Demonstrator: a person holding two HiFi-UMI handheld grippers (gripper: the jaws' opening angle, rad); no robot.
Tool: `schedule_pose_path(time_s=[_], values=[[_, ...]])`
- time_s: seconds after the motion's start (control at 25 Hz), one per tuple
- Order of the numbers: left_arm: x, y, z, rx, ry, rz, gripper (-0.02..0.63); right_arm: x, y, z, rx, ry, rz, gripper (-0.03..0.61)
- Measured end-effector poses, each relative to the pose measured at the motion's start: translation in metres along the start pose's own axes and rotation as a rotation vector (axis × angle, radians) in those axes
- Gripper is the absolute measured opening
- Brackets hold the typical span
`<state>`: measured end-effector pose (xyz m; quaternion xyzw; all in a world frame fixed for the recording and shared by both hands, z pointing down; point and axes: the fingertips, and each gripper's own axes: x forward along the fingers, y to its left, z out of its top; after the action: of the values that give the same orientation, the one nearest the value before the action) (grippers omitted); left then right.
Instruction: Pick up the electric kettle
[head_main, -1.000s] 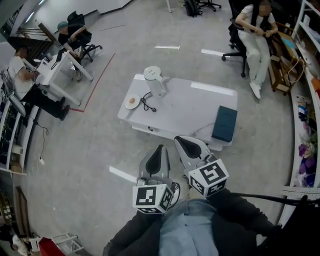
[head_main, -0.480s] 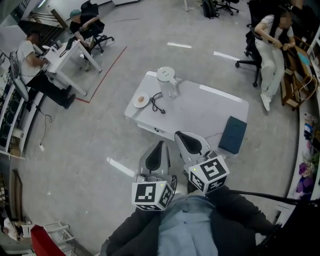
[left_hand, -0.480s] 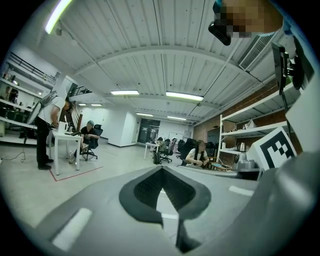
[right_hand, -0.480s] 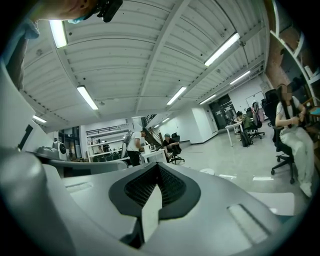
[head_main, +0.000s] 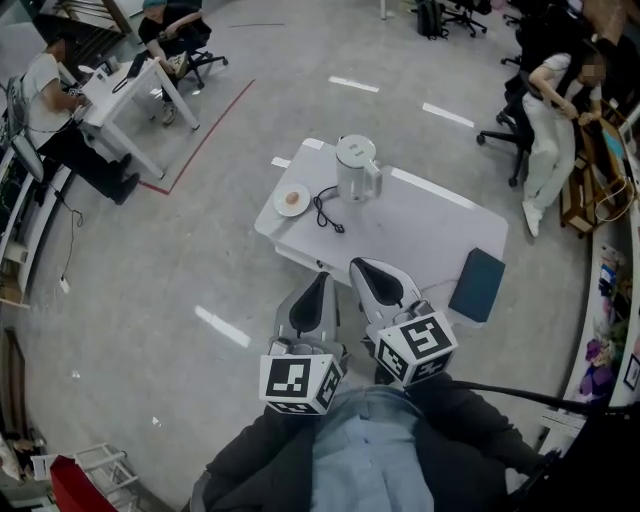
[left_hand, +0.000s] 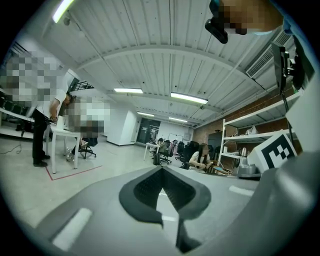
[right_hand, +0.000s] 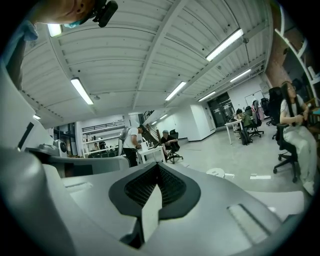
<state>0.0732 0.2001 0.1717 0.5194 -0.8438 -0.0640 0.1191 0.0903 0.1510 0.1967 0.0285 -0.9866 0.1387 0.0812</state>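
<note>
Standing upright on the desk (head_main: 430, 228), the electric kettle (head_main: 357, 168) is shown well apart from the left gripper (head_main: 318, 288) and right gripper (head_main: 364, 274), whose fingers (left_hand: 145, 190) are pressed together, holding nothing.

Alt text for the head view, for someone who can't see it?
A kettle stands untouched at the far left of the table, a cord and small dish beside it. The left gripper and right gripper point toward it from the near side, jaws shut, empty. A dark pad lies at the table's right.
</note>
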Motion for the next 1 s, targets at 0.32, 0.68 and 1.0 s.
schedule_pose_path(time_s=[0.32, 0.68, 1.0], values=[[0.019, 0.102, 0.037, -0.02, -0.014, -0.032, 0.005, 0.096, 0.038, 0.02, -0.022, -0.013, -0.037, 0.026], [0.048, 0.164, 0.056, -0.035, -0.018, -0.117, 0.005, 0.154, 0.048, 0.037, -0.058, -0.045, -0.121, 0.026], [0.083, 0.146, 0.043, -0.038, 0.042, -0.244, 0.005, 0.145, 0.007, 0.041, -0.036, -0.068, -0.267, 0.026]])
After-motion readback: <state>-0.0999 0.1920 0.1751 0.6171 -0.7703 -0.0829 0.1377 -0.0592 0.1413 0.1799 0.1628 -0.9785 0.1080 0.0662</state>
